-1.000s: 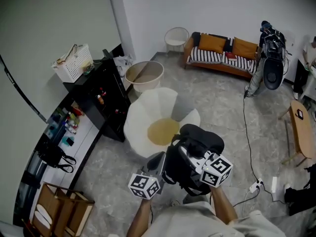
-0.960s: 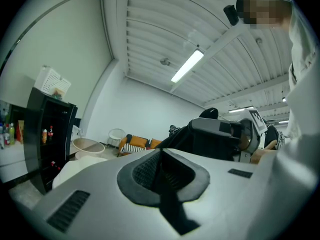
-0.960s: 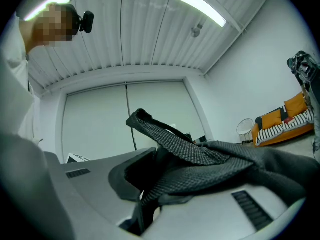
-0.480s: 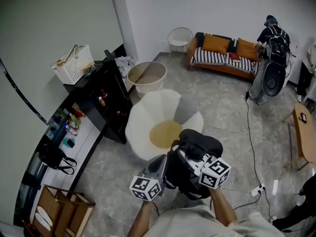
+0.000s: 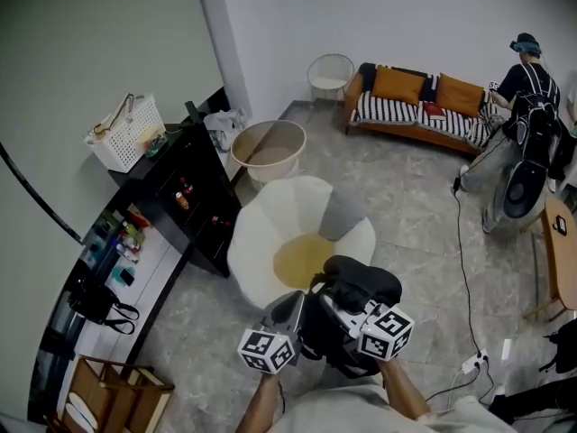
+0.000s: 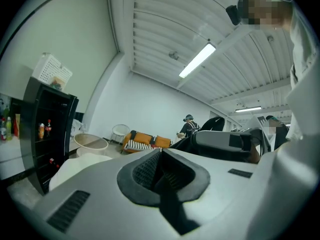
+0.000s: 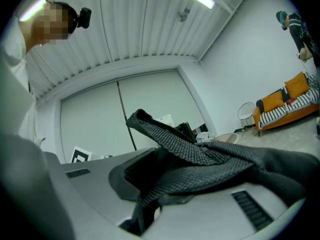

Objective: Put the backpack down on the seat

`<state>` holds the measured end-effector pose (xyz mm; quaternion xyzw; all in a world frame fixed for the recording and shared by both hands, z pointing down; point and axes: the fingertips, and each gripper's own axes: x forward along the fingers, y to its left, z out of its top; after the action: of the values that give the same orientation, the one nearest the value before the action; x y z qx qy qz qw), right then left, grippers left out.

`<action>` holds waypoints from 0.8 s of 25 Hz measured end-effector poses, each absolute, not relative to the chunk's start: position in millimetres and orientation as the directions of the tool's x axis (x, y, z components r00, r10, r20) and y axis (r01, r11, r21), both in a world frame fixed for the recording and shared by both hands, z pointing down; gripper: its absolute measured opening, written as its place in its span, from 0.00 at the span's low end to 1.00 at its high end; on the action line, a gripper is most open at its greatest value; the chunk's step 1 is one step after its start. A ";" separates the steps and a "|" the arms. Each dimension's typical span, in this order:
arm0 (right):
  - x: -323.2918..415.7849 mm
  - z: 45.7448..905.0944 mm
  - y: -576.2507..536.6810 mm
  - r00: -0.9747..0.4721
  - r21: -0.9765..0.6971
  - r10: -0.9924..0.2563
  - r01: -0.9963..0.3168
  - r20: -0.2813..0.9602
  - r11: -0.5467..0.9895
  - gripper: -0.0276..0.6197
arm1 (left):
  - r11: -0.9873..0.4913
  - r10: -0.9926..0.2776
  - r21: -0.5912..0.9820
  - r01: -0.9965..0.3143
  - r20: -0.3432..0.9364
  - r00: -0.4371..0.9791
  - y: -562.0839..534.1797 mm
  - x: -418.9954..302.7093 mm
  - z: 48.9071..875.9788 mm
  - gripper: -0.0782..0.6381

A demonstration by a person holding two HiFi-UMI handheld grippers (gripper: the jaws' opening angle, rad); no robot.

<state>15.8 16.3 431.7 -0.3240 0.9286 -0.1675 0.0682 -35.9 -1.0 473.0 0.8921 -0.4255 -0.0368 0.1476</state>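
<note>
A black backpack (image 5: 357, 282) hangs in front of me, just short of the white petal-shaped chair (image 5: 270, 215) with its yellow seat cushion (image 5: 300, 258). My right gripper (image 5: 341, 301) is shut on the backpack's woven black strap (image 7: 195, 146), which loops out of the jaws of the right gripper (image 7: 155, 184). My left gripper (image 5: 288, 308) is close beside the backpack's left side. In its own view the left gripper (image 6: 159, 171) has its jaws shut with nothing showing between the pads, and the backpack (image 6: 220, 143) lies to its right.
A black shelf unit (image 5: 185, 201) with a white basket (image 5: 126, 120) stands left of the chair, a round tub (image 5: 268, 147) behind it. A striped sofa (image 5: 419, 102), a wire chair (image 5: 327, 70), and a person (image 5: 527, 106) are at the back. A cable (image 5: 464, 269) crosses the floor.
Both grippers and the backpack have come closer to the chair and a little lower. The person in the background has walked to the right.
</note>
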 end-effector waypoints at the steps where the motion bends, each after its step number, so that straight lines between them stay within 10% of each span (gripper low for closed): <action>1: 16.9 433.2 5.9 -0.780 -0.358 -0.626 -0.580 -0.016 0.731 0.12 | -0.593 -0.770 0.295 -0.749 0.065 0.635 -11.1 -35.3 474.0 0.16; 20: 46.9 396.2 -192.3 -0.866 -0.317 -0.497 -0.456 -0.060 0.832 0.12 | -0.489 -0.855 0.263 -0.832 0.048 0.517 -201.0 -4.7 446.3 0.16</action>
<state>46.9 -192.3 396.2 -0.2497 0.9544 -0.1480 0.0700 -4.7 -201.0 446.3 0.8616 -0.4893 -0.0447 0.1273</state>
